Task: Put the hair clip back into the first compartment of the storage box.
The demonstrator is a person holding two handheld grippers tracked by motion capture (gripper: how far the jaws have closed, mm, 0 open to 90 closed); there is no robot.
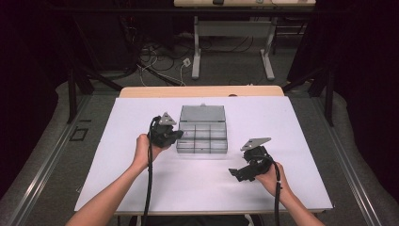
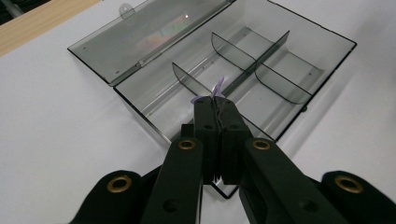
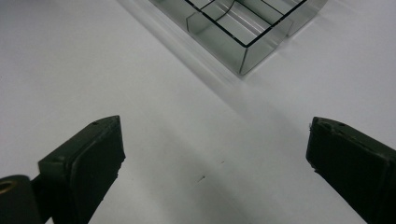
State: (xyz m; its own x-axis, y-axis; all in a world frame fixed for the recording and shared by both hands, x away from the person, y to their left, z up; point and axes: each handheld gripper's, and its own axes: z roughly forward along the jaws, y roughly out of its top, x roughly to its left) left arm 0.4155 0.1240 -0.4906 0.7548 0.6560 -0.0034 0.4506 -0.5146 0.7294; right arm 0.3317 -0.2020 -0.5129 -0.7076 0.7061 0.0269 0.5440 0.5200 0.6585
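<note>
- Pale purple, thin, small item (image 2: 215,91), too small to identify, pinched between the closed black jaws of the left gripper (image 2: 217,103); poking out past the fingertips, over the near compartments of the box.
- Smoke-grey clear plastic compartment box (image 1: 202,137) at table centre, lid (image 1: 202,113) laid open flat at 12 o'clock of the tray, curved dividers (image 2: 261,70) splitting the tray into cells.
- Left gripper (image 1: 165,133) at 9 o'clock of the box, just beside its wall, held in the left hand (image 1: 143,151).
- Right gripper (image 1: 241,173) at 5 o'clock of the box, apart from it, jaws spread wide with nothing between, over bare white table (image 1: 141,179); held in the right hand (image 1: 268,178).
</note>
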